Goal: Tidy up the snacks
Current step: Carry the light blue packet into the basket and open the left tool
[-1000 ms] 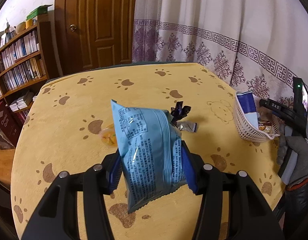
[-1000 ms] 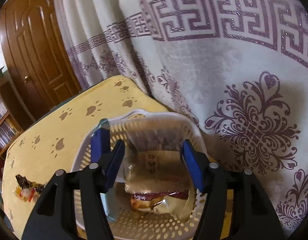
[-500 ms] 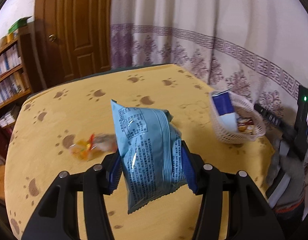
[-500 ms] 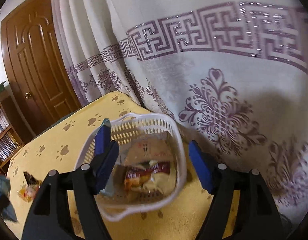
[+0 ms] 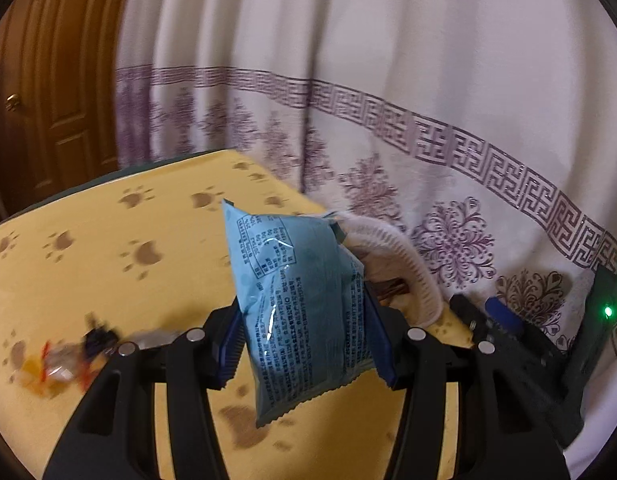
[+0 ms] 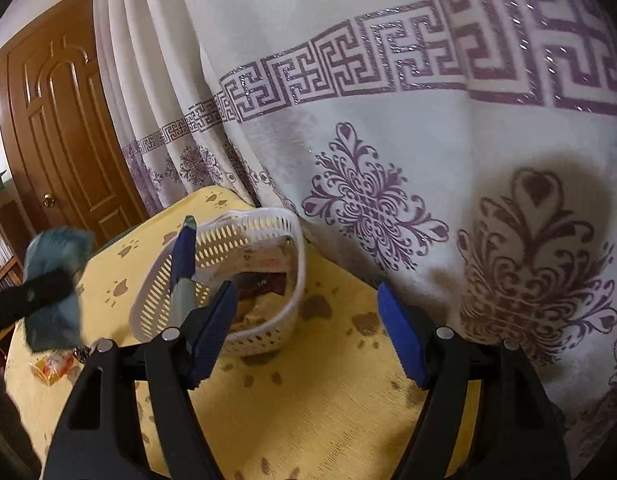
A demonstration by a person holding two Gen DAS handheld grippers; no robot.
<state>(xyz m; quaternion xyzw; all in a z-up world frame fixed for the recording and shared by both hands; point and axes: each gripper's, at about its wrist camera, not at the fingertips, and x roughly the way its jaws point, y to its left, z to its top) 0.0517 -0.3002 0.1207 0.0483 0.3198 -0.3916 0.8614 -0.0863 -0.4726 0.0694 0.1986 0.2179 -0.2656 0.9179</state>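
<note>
My left gripper (image 5: pixel 304 340) is shut on a light blue snack bag (image 5: pixel 296 300), held upright above the yellow paw-print table (image 5: pixel 108 264). Right behind the bag stands the white slotted basket (image 5: pixel 404 264), partly hidden by it. In the right wrist view the basket (image 6: pixel 244 240) holds a tall blue pack (image 6: pixel 183 256) and brown wrappers (image 6: pixel 264 284). My right gripper (image 6: pixel 308 332) hangs open and empty, close in front of the basket and a little to its right. The blue bag (image 6: pixel 54 292) appears blurred at the left.
Several small loose snacks (image 5: pixel 64 356) lie on the table left of my left gripper, also visible as loose snacks (image 6: pixel 54 364) in the right wrist view. A white curtain with purple patterns (image 6: pixel 388 160) hangs right behind the basket. A brown door (image 6: pixel 60 128) is at the far left.
My left gripper has carried the blue bag to the right, up to the basket. The right gripper has drawn back out of the basket, and its jaws stand wider.
</note>
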